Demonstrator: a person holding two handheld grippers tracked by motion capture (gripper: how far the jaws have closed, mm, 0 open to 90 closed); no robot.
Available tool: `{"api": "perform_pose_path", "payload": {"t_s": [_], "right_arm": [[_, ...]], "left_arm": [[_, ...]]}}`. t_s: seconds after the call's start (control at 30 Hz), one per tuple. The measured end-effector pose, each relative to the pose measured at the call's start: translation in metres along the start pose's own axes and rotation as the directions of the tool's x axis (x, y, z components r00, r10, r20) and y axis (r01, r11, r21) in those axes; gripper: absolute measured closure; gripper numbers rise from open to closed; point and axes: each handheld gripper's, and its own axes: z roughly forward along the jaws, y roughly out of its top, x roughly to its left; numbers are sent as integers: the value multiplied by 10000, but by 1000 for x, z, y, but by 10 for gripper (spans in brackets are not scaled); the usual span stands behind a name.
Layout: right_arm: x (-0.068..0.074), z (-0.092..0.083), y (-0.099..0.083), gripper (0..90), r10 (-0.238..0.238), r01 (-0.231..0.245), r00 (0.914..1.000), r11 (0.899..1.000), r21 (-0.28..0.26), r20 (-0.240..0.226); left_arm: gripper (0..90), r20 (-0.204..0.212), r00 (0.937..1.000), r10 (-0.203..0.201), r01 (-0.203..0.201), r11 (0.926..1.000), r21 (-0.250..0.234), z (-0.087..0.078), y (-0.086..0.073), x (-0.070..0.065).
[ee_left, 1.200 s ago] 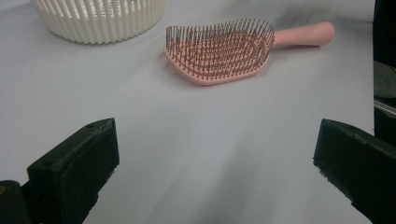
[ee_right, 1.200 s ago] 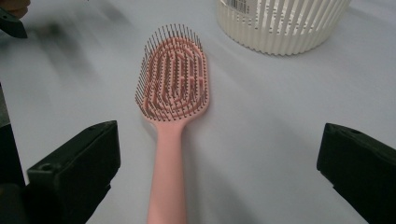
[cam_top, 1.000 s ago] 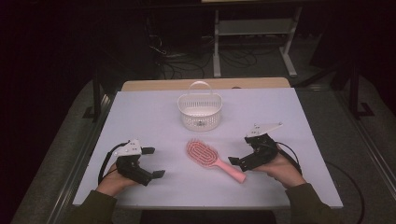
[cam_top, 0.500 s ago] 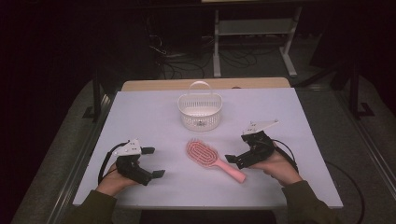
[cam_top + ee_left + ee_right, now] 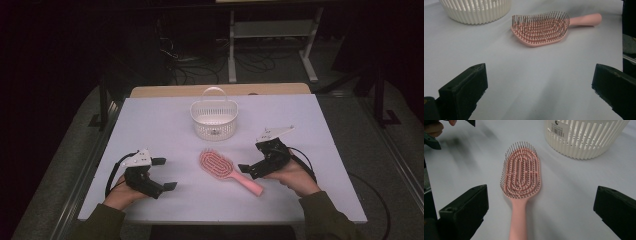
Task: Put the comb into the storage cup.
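The pink paddle hairbrush (image 5: pixel 222 167), lying bristles-up before the white slatted basket (image 5: pixel 214 120), is judged light and rigid, best taken by its handle by the wide-open right gripper (image 5: pixel 251 170).

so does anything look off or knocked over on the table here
Nothing stands out. The pink hairbrush lies flat, bristles up, with no visible damage. The white basket stands upright behind it, apart from it, handle up. Both the left gripper and right gripper are open with nothing between their jaws.
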Motion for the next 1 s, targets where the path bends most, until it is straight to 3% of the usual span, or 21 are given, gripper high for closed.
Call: {"api": "perform_pose_path", "payload": {"t_s": [0.7,1.0], "right_arm": [[3,10,7,0,-75,76,9998,9999,74,-174],[9,23,19,0,-261,265,9994,9995,192,-239]], "left_arm": [[0,-24,10000,5,-5,10000,-56,-1,1,0],[0,22,10000,55,-54,9999,-88,-1,2,0]]}}
